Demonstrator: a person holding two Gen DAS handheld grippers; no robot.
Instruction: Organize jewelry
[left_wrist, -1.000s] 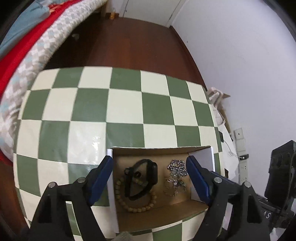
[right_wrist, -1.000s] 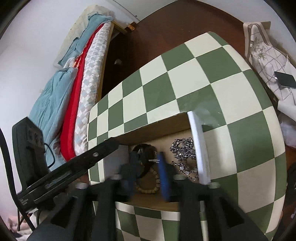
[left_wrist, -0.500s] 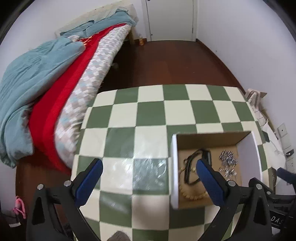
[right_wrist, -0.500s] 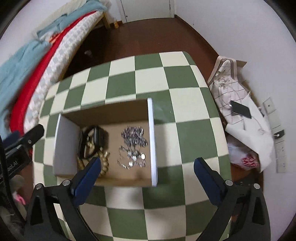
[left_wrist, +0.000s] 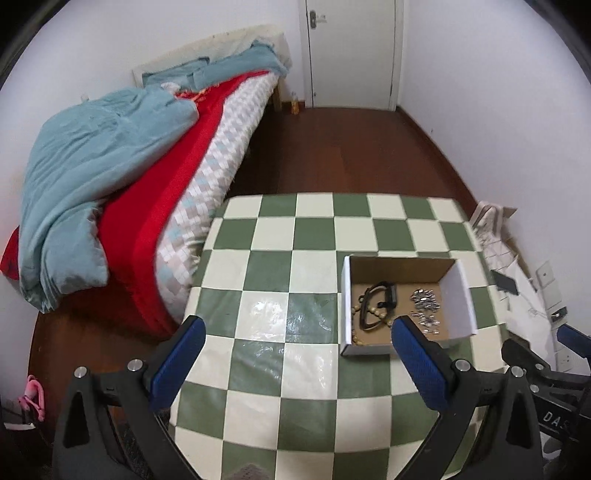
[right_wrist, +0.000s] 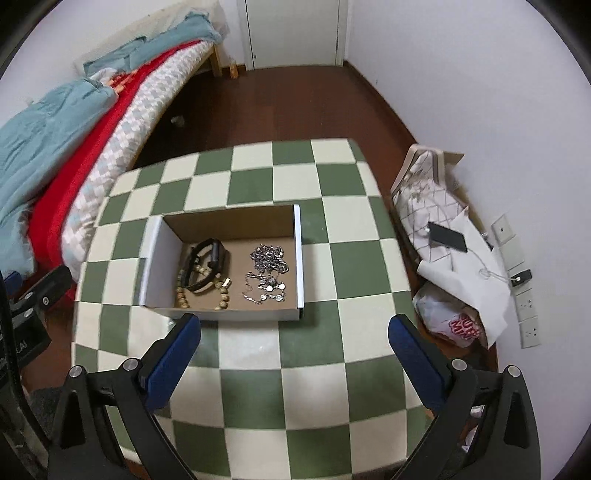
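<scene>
**Both grippers wide open above the desk, jewelry lying in the box**

The left gripper (left_wrist: 297, 334) hangs over the green-and-cream checkered desk (left_wrist: 291, 266) with its blue-padded jaws spread wide and nothing between them. The right gripper (right_wrist: 294, 332) is likewise spread wide and empty; its jaws have just been opening, as have the left one's. Neither touches the box or anything in it.

The open cardboard box with white outer walls and a brown inside (right_wrist: 299, 251) sits on the desk, toward its right side in the left wrist view (left_wrist: 345, 295) and just beyond the fingertips in the right wrist view. Inside, on the left half of the floor, a black strap-like wristband (right_wrist: 207, 264) lies on top of a bracelet of round tan wooden beads (right_wrist: 221, 295); the two overlap. On the right half, apart from them, lies a tangled heap of silver chain jewelry (right_wrist: 267, 271) with small round discs at its near end.

To the left of the desk stands a bed with a red blanket and a crumpled pale blue quilt (left_wrist: 92, 177). On the far wall is a white door (left_wrist: 352, 51), with dark brown wooden floor (left_wrist: 332, 147) between it and the desk. To the right of the desk, by the wall, a black phone (right_wrist: 447, 237) rests on a pile of white bags and paper.
</scene>
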